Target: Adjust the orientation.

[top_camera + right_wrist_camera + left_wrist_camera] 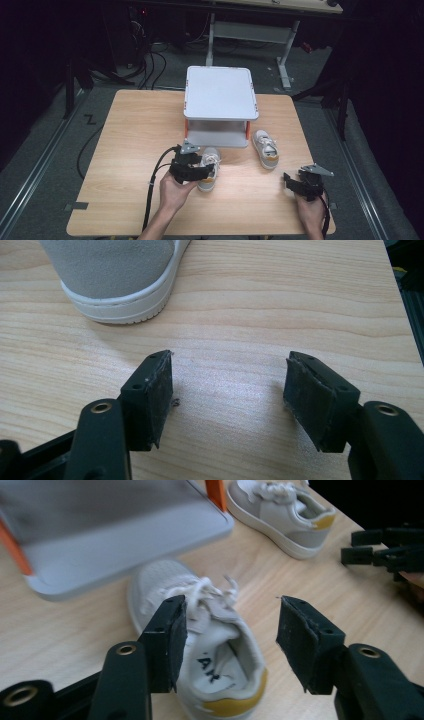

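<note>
**Left jaws part over the near shoe while the right hand waits**

The left gripper (pixel 230 640) hangs over the near shoe (pixel 210 645), its jaws standing about half open. The shoe's heel and collar lie between the two fingers, nearer the left finger (pixel 167 640), yet neither pad presses on it, so nothing is gripped. The shoe rests flat on the table (pixel 130 150), toe towards the small grey shelf (pixel 220 95), which suggests it has been set down in front of the shelf's lower level rather than pushed in.

The right gripper (pixel 227 395) is wide open and empty, with bare wood between its fingers. The second shoe (pixel 117 275) sits just beyond its left finger, untouched; in the high view this shoe (pixel 265 148) stands beside the shelf's right leg. I judge the right hand is held ready for that shoe.
</note>
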